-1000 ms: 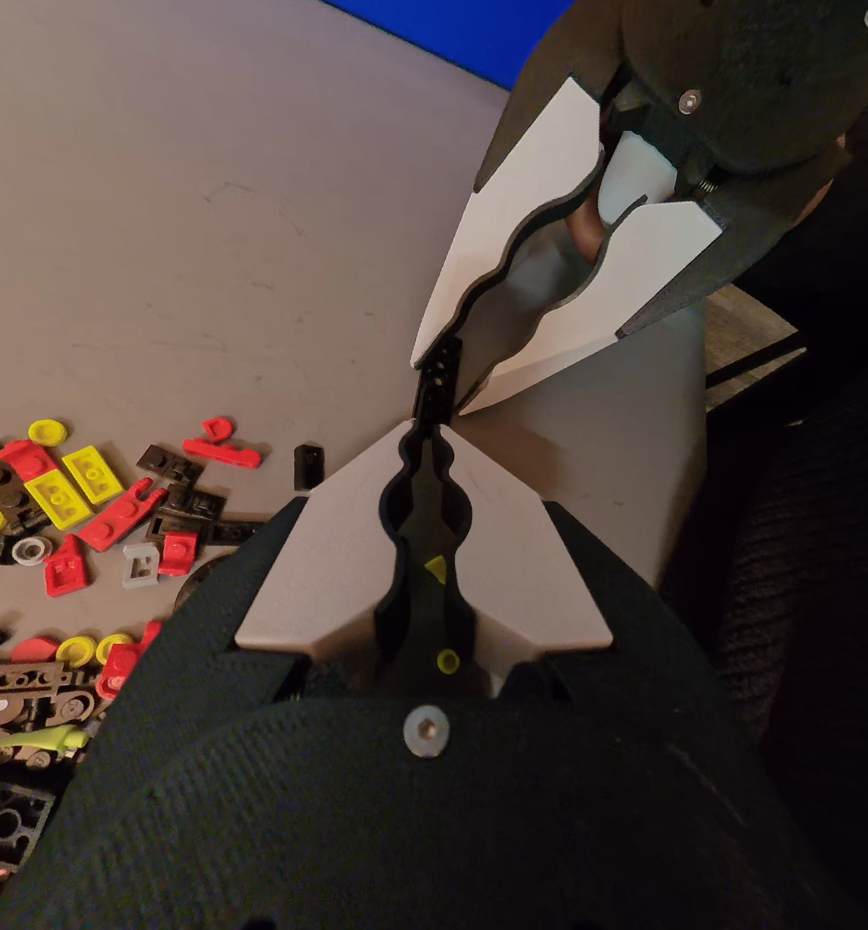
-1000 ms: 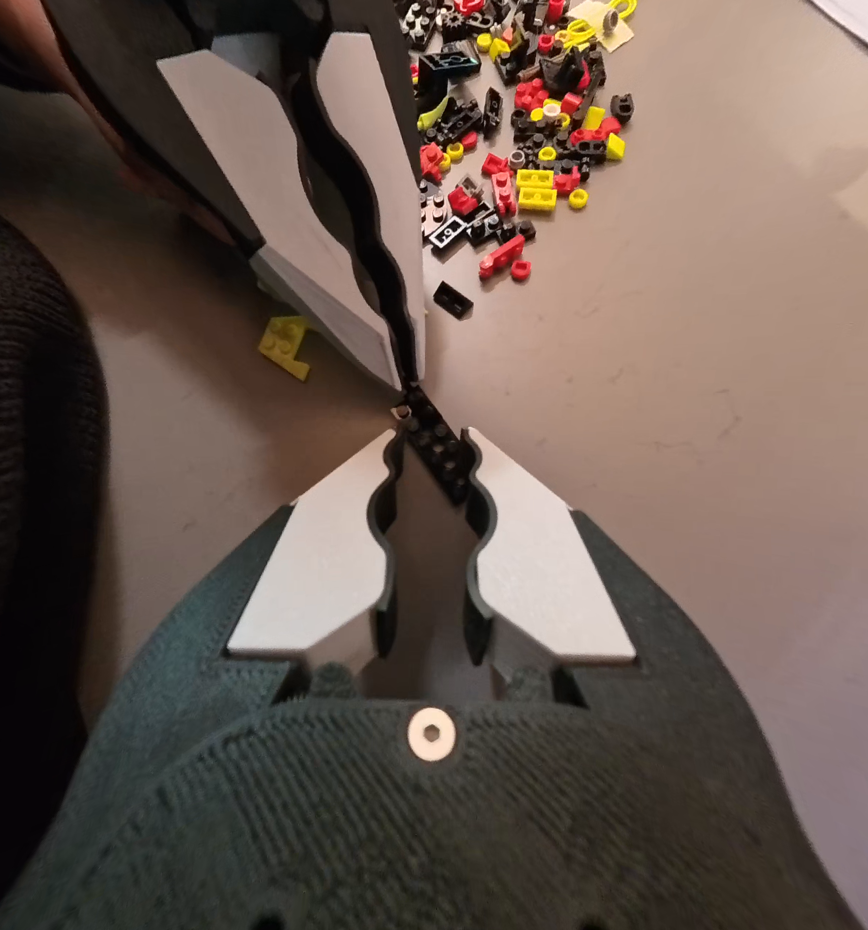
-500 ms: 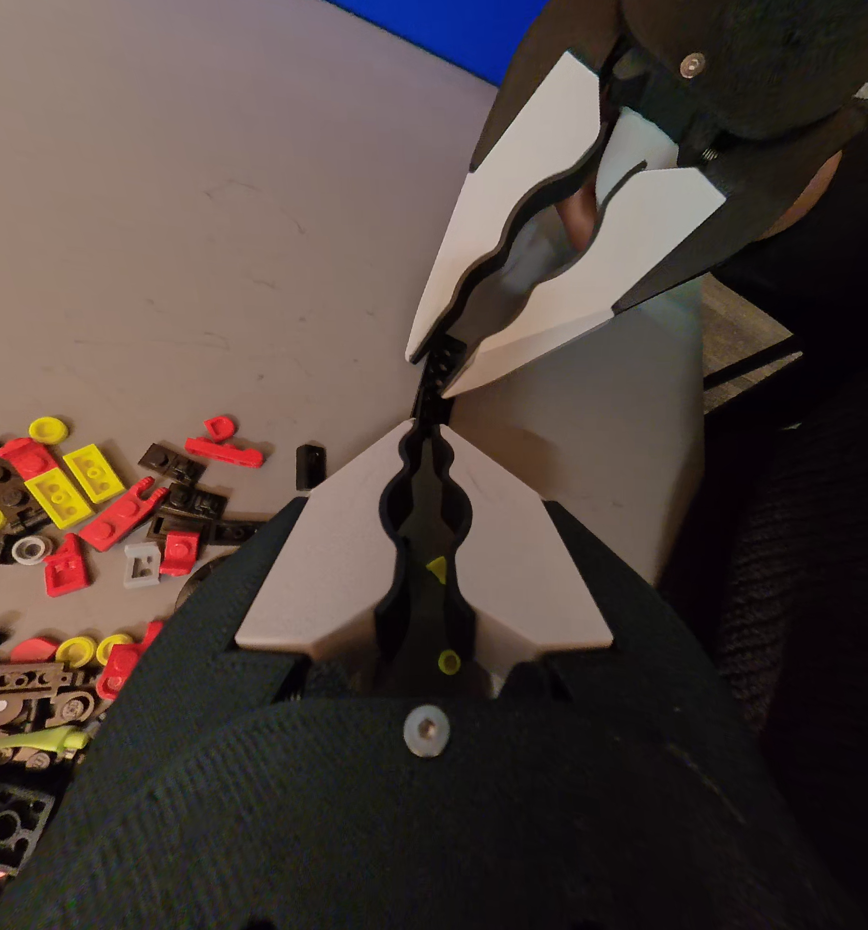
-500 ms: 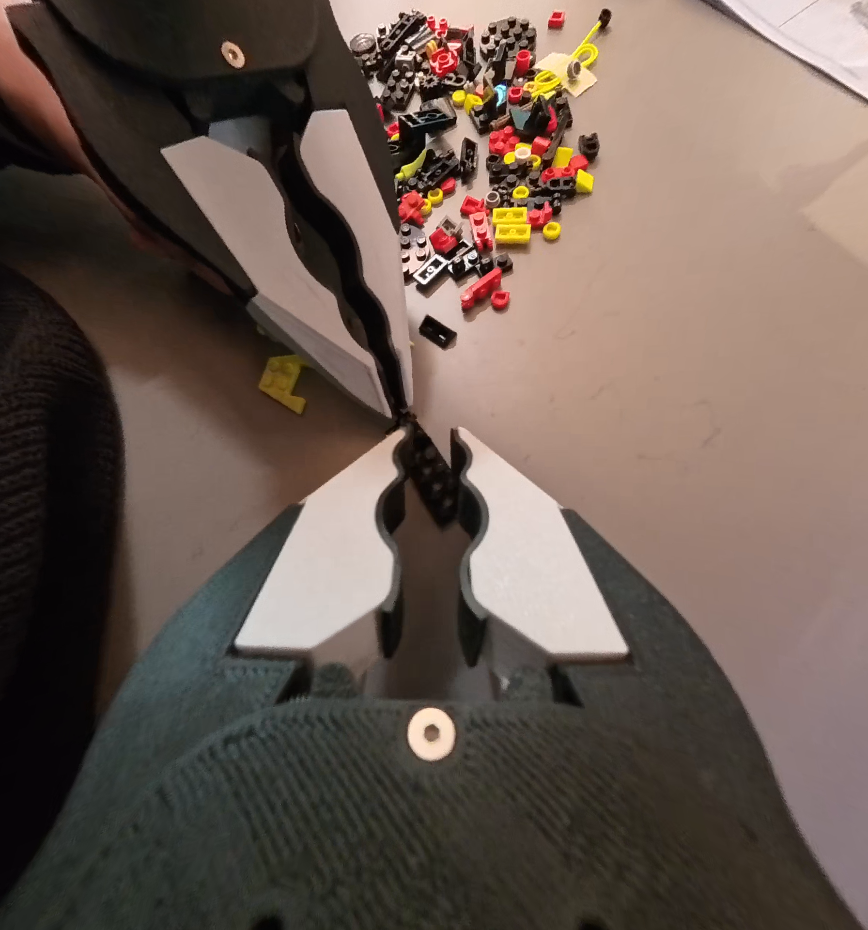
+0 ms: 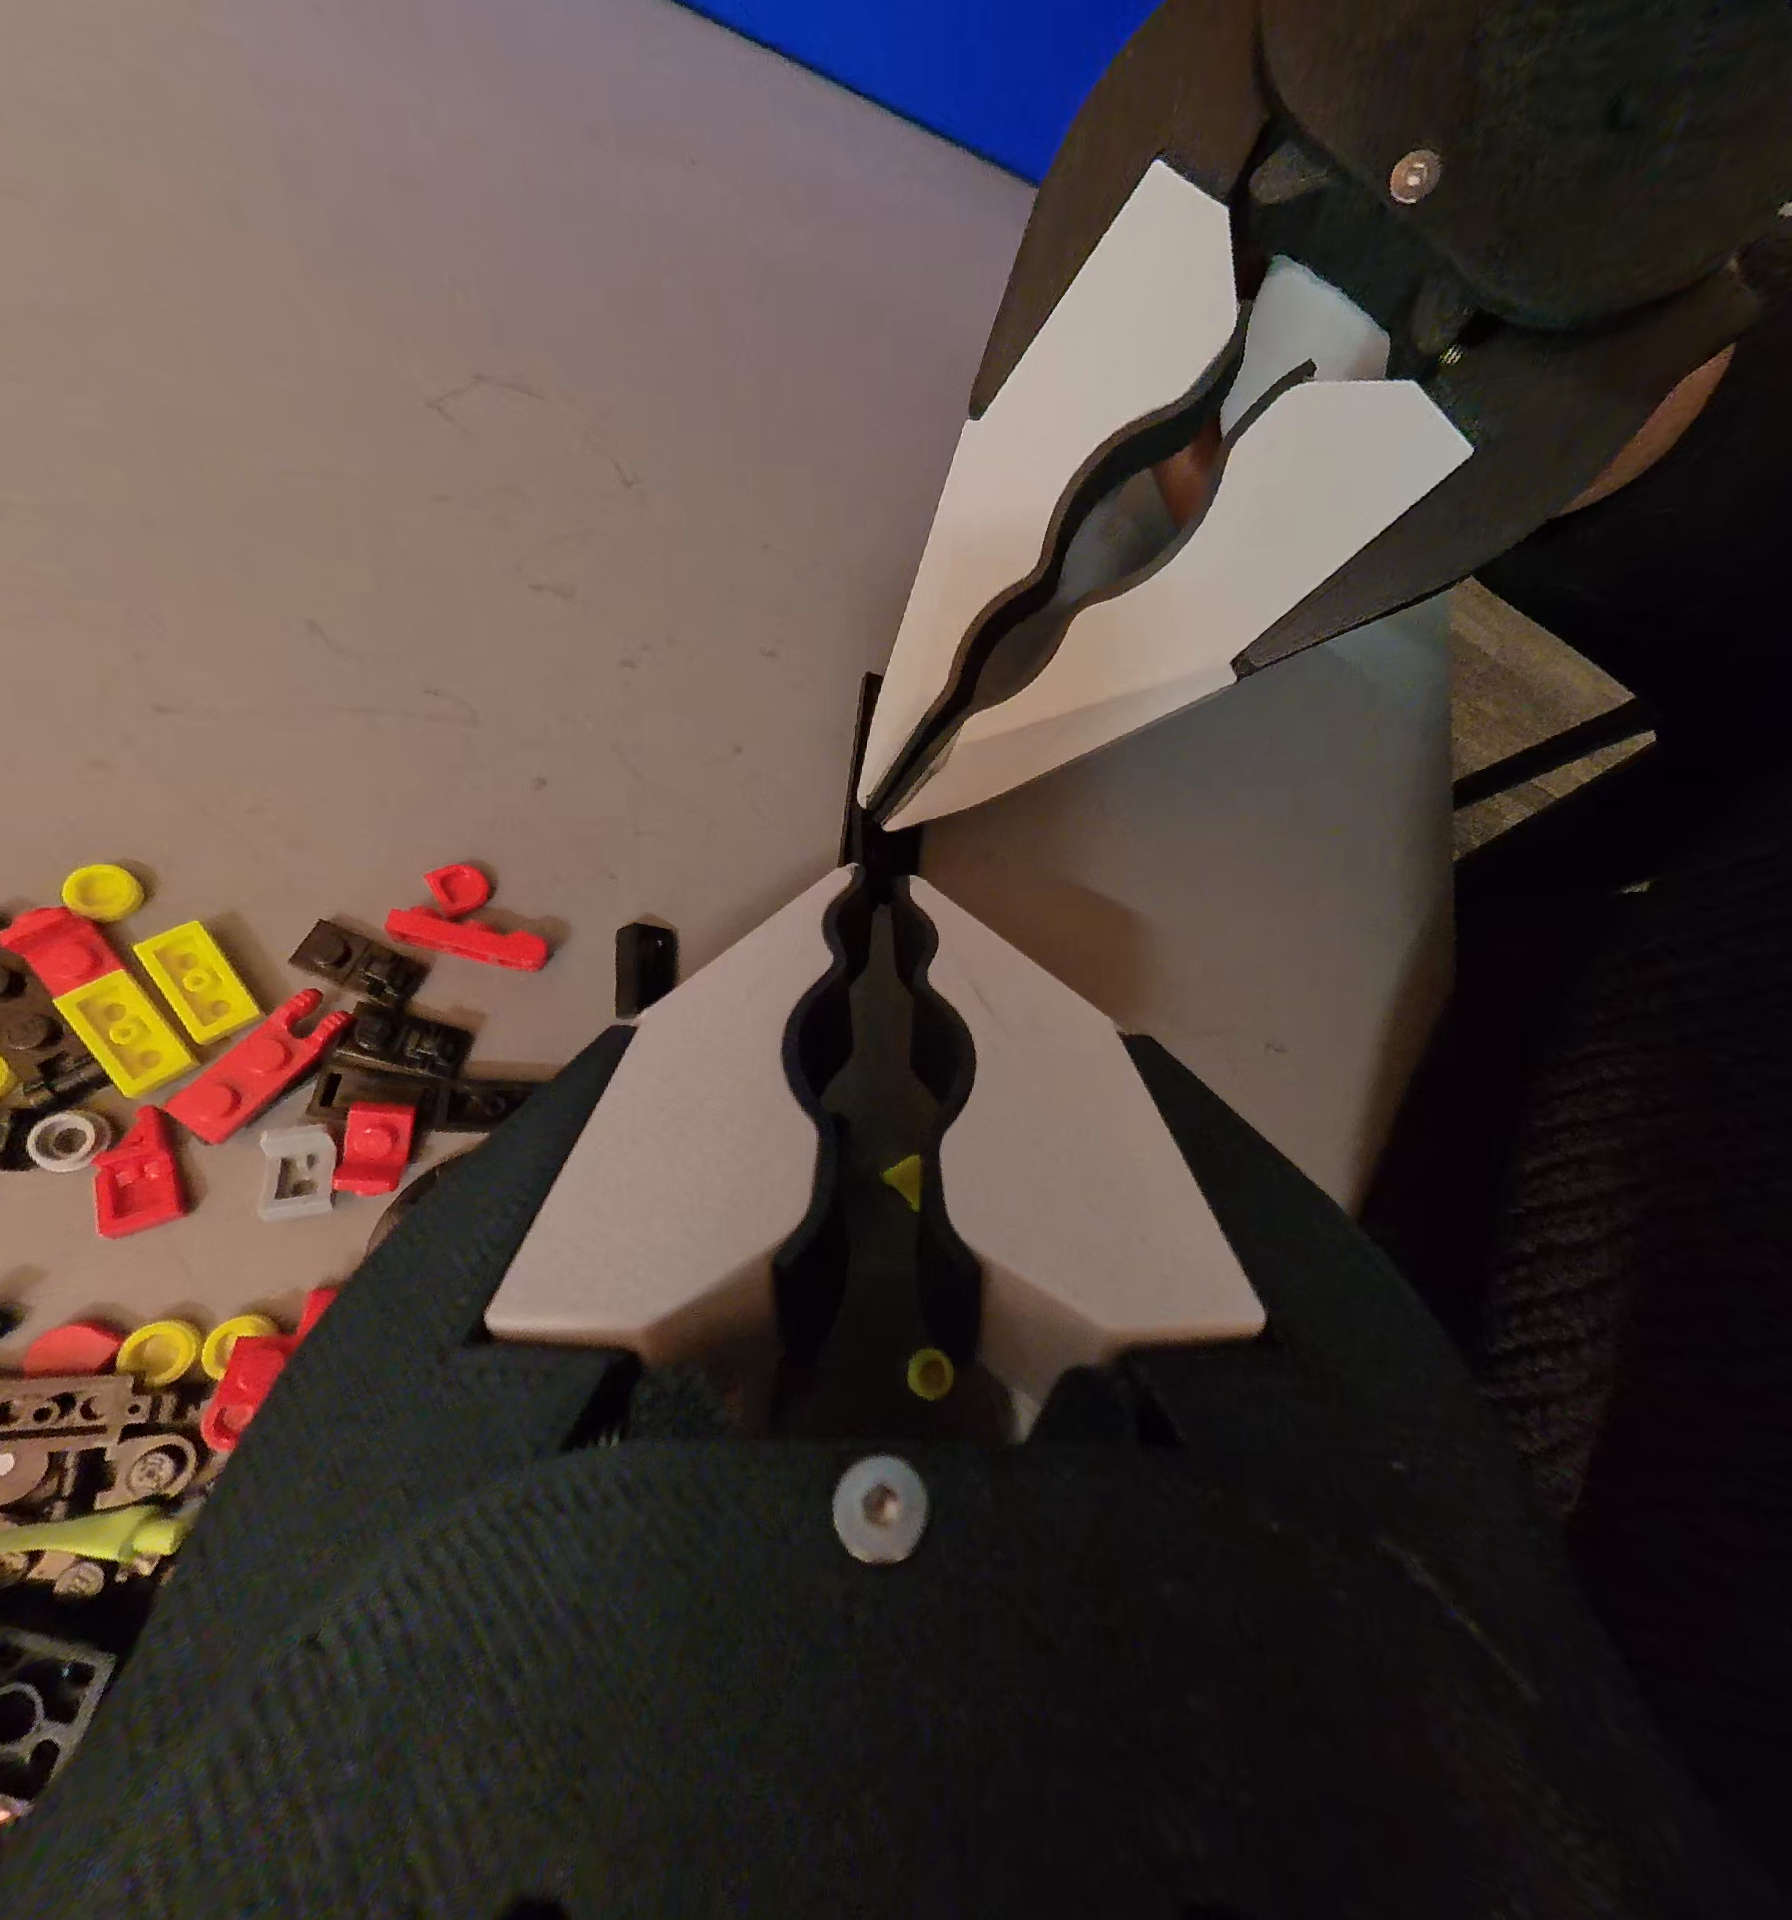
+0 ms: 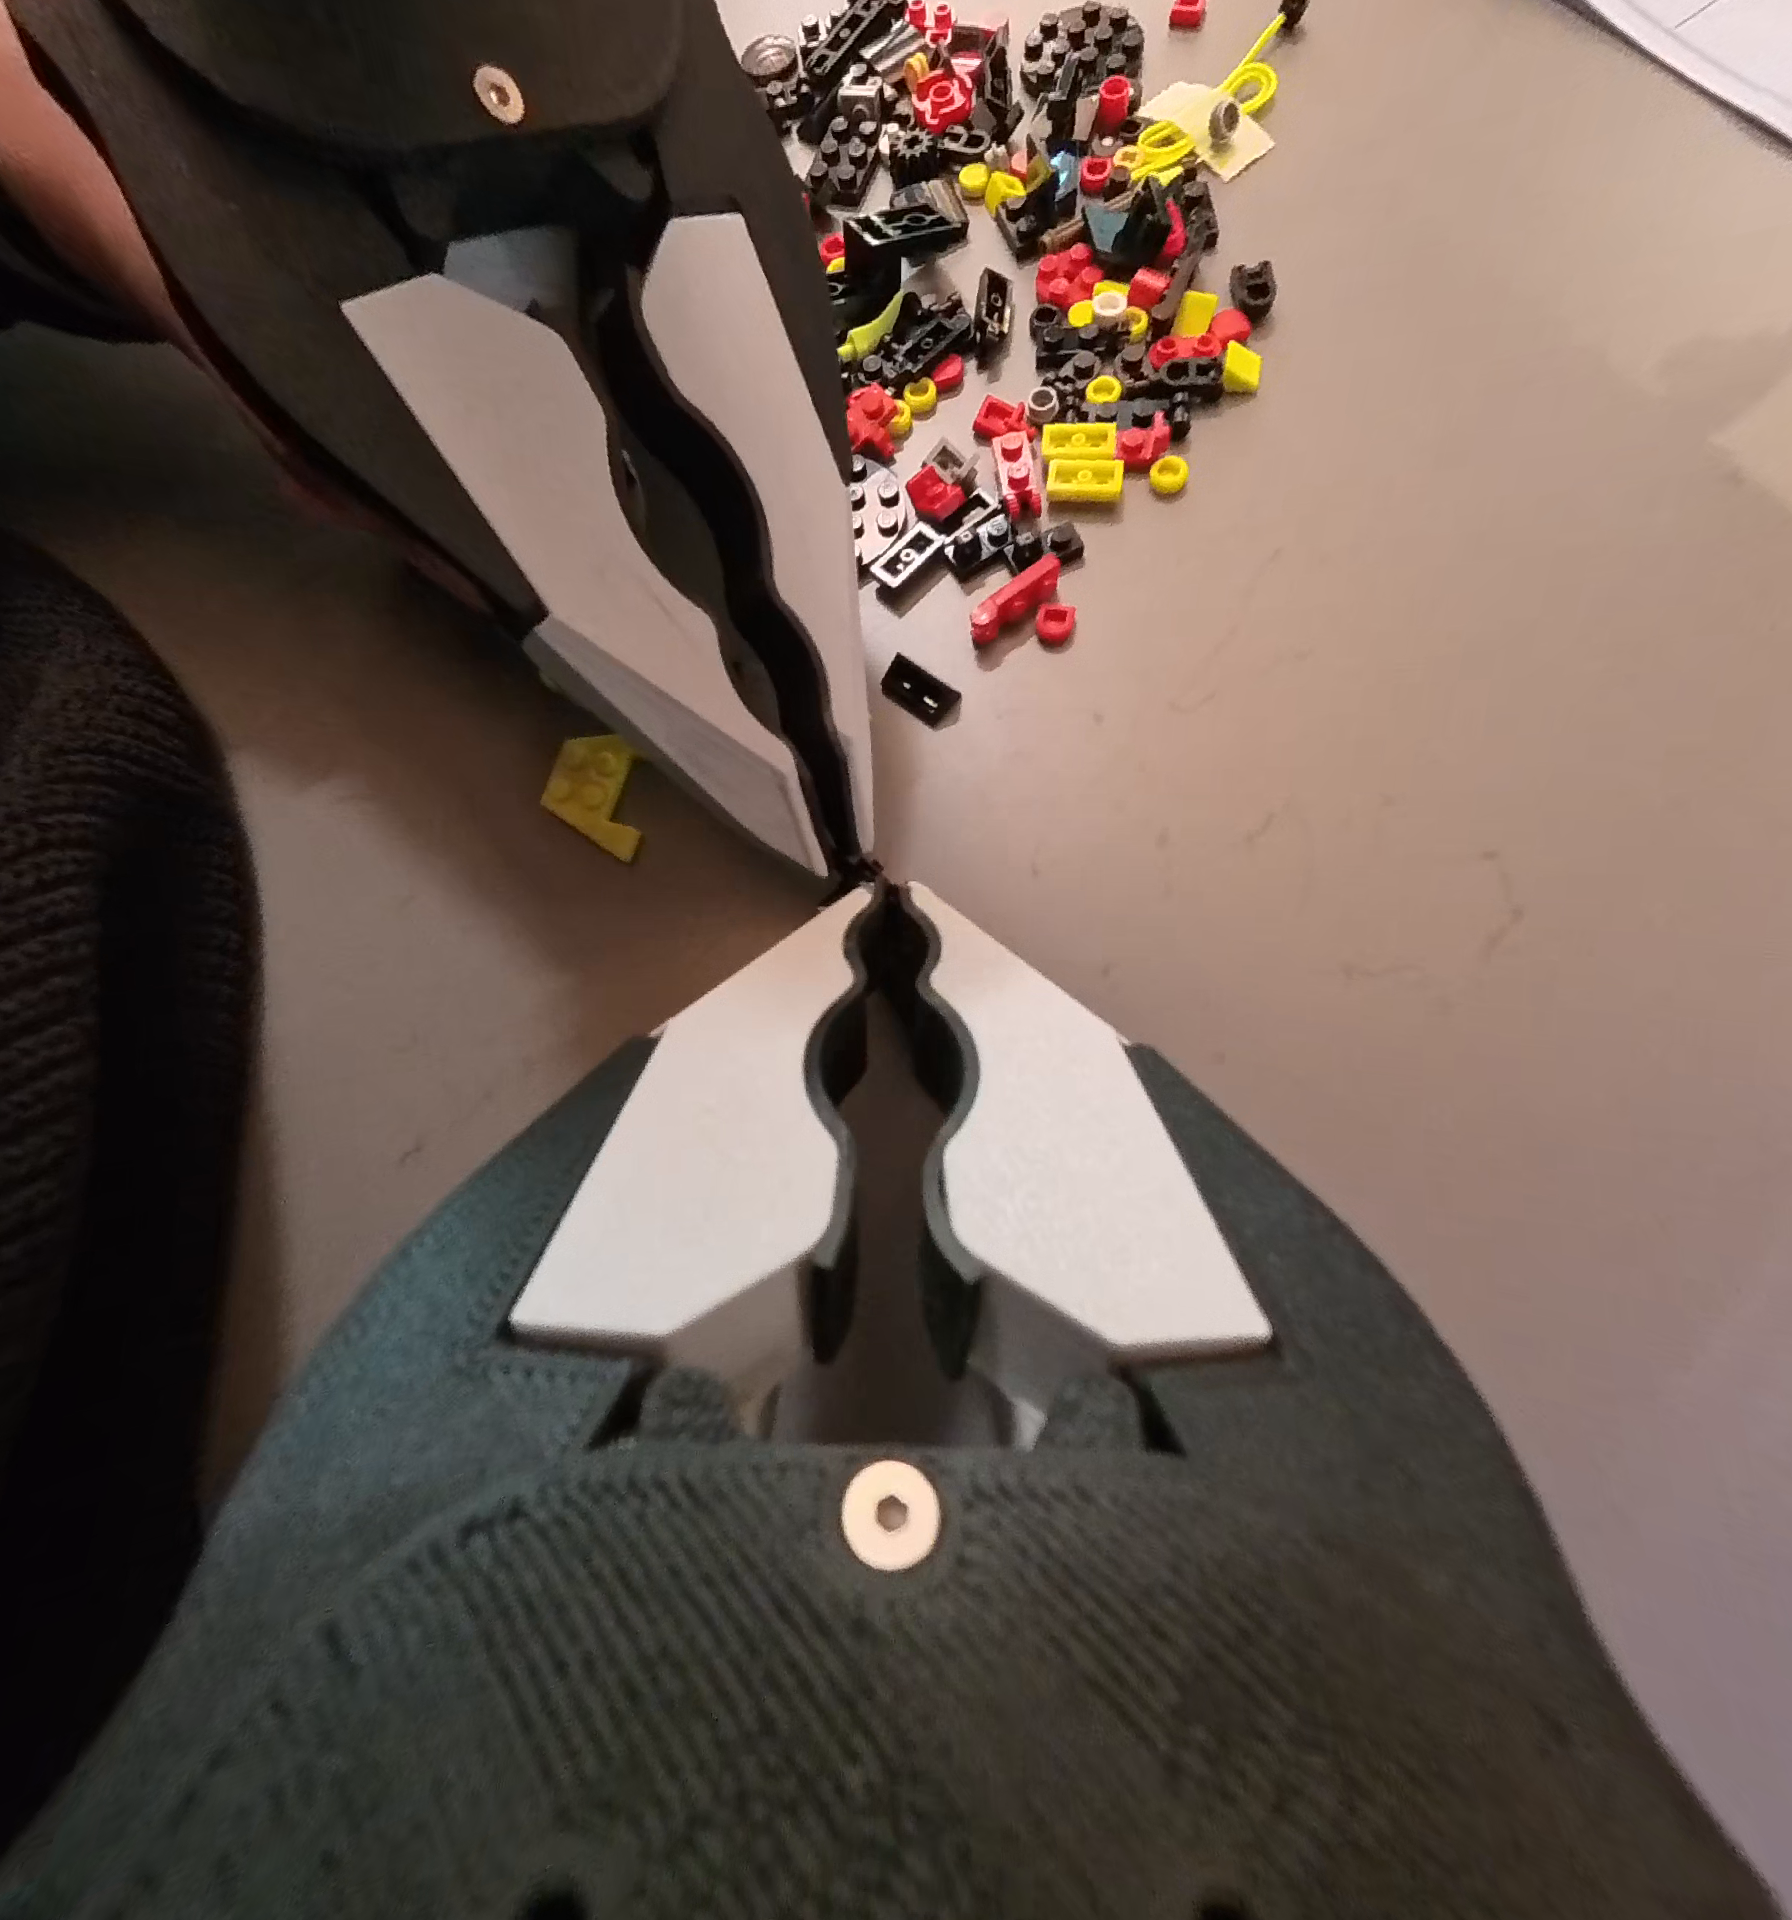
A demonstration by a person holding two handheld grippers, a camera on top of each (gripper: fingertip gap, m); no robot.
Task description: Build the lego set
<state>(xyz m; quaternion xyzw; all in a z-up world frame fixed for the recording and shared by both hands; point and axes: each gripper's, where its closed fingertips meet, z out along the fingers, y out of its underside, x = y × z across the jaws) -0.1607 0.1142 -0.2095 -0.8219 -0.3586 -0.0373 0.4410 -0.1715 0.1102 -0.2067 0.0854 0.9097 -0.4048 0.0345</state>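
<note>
Lego plate (image 5: 864, 774), a thin black piece, is pinched between both claws, held tip to tip above the grey table (image 5: 372, 436). Left gripper (image 5: 876, 883) is closed on its near end; right gripper (image 5: 897, 816), coming in from 1 o'clock, is clamped on the far end (only a sliver of plate shows). Loose bricks (image 5: 175, 1049) lie at 9 o'clock; one yellow piece (image 6: 591, 795) sits apart.

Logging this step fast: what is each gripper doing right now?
Left gripper: shut on the black plate.
Right gripper: shut on the same black plate, tip to tip with the left.
</note>
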